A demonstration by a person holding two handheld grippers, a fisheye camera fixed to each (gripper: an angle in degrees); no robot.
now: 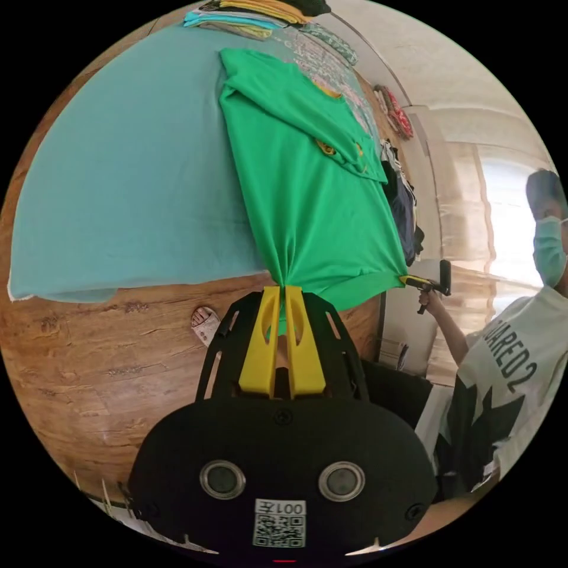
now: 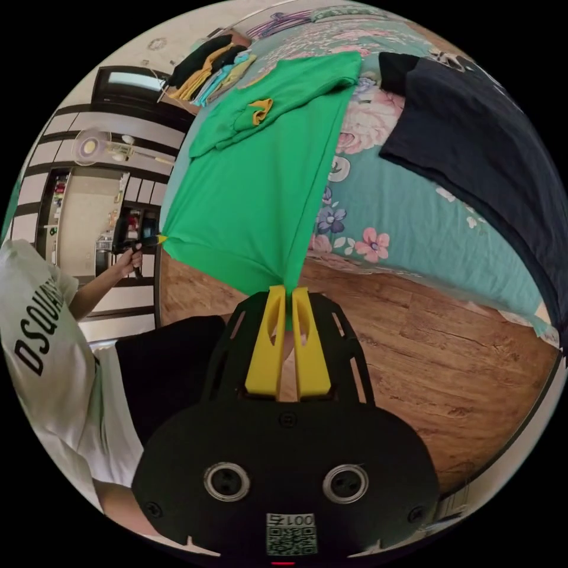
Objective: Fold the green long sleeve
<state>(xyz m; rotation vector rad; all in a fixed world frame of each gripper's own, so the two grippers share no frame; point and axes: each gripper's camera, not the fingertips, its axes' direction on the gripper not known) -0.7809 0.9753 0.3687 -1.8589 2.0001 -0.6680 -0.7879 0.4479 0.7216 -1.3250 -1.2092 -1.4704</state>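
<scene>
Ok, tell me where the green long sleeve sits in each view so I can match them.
Left gripper view: the green long sleeve runs from top centre down to this view's own hand-held gripper, shut on its hem.
Right gripper view: it spreads over the upper middle, its hem pinched by that view's hand-held gripper.
Shared landmark: the folded clothes stack beyond the shirt.

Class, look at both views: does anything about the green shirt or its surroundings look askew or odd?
Mildly. The green shirt hangs off the bed, its hem stretched between the left claw and right claw, and bunched at each. Sleeves lie folded in unevenly.
</scene>
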